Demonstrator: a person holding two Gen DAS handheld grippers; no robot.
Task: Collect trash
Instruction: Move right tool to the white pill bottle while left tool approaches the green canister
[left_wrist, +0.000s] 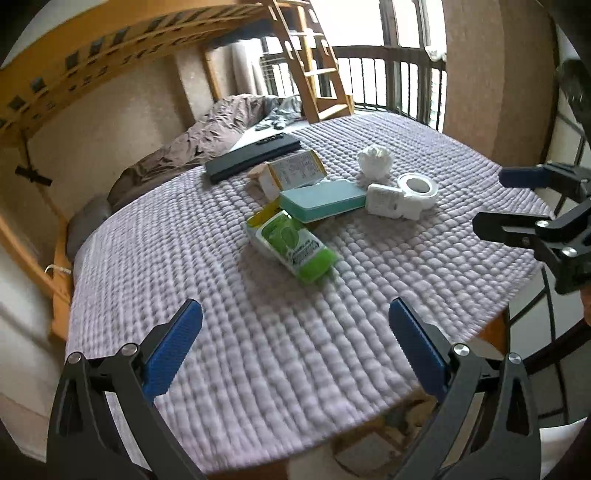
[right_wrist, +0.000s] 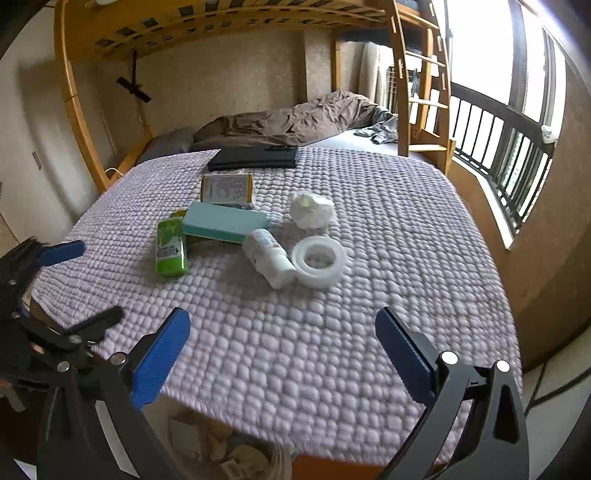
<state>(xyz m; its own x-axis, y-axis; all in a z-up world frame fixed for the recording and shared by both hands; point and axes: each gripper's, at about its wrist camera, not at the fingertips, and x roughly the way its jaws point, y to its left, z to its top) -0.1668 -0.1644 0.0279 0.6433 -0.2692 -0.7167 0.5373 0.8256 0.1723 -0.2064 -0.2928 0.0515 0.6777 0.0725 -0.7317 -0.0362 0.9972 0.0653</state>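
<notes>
1. A bunk-bed room: a table under a lilac quilted cover carries a cluster of litter.
2. Left wrist view: the left gripper is spread wide and empty. The green packet lies straight ahead, its long axis slanting toward the lower right; the teal box sits just behind it.
3. Right wrist view: the right gripper, also wide open and empty, faces the white bottle, which touches the tape roll. The crumpled tissue lies beyond. A waste basket seems to sit below the near edge.

Litter on quilted cover
</notes>
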